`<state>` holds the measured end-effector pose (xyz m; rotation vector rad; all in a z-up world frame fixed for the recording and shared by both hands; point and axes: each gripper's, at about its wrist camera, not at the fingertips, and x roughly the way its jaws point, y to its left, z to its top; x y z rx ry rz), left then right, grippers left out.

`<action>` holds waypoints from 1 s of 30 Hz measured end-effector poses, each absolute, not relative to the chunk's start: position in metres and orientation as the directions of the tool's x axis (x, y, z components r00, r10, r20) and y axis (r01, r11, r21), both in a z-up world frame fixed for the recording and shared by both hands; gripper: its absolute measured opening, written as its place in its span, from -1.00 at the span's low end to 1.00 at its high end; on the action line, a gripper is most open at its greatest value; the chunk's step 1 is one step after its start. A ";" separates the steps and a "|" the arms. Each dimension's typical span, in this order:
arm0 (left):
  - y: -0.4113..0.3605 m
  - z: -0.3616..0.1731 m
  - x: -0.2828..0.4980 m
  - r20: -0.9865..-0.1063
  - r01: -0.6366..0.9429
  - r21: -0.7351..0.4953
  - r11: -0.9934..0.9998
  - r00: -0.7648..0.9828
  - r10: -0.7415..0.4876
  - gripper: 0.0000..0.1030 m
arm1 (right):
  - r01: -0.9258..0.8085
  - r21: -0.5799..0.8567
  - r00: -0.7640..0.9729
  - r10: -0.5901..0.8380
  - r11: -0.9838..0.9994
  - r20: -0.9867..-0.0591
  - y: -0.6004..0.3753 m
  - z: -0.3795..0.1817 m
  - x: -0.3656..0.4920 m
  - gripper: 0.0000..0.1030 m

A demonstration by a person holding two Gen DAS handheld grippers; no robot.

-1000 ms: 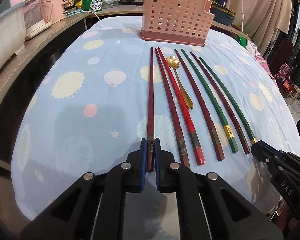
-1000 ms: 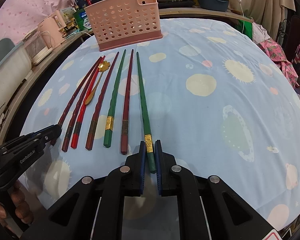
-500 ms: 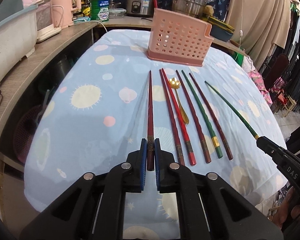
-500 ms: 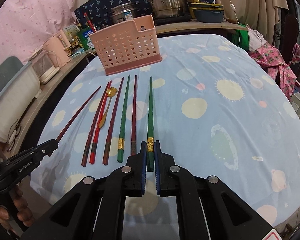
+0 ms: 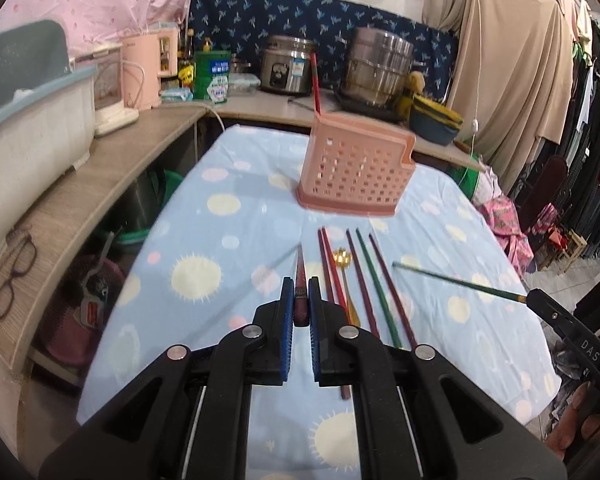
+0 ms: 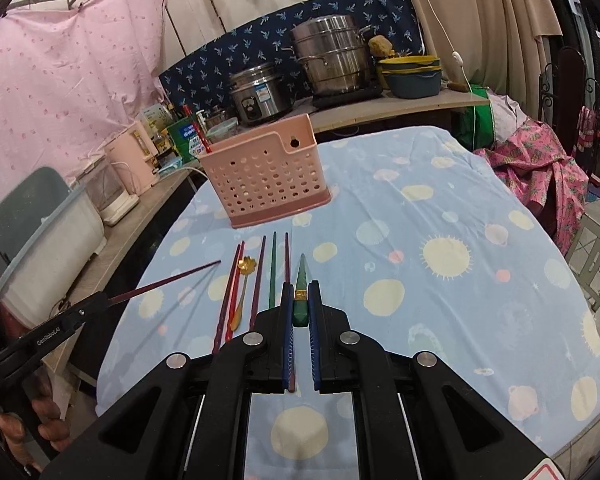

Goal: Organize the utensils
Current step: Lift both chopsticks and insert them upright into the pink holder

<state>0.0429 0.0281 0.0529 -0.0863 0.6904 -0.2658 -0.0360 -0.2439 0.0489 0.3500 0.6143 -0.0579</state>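
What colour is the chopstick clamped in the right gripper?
Dark green with a gold band, clearest in the right wrist view: the slim tapered chopstick sits pinched in the right gripper.

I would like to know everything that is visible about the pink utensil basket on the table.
The pink utensil basket looks like plastic, with rows of round holes in its walls and a darker pink solid base. One end of its rim rises into a taller tab with a hanging hole. It stands upright at the far end of the blue patterned tablecloth, beyond the row of chopsticks, touching none of them. A single red chopstick sticks up out of it. Neither gripper touches it.
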 end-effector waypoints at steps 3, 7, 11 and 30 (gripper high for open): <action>0.027 0.069 0.047 -0.587 0.219 -0.165 0.962 0.762 -0.274 -0.87 | 0.148 0.323 0.839 0.054 0.935 -0.541 -0.250 0.064 -0.033 -0.87; 0.021 0.090 0.056 -0.542 0.235 -0.164 0.958 0.790 -0.286 -0.87 | 0.142 0.340 0.862 0.053 0.930 -0.503 -0.257 0.079 -0.027 -0.87; 0.018 0.106 0.068 -0.506 0.233 -0.154 0.960 0.816 -0.279 -0.87 | 0.140 0.341 0.883 0.039 0.930 -0.467 -0.261 0.094 -0.021 -0.87; 0.002 0.178 0.133 -0.358 0.229 -0.172 0.958 0.891 -0.277 -0.87 | 0.150 0.382 0.948 -0.023 0.912 -0.317 -0.299 0.147 0.038 -0.87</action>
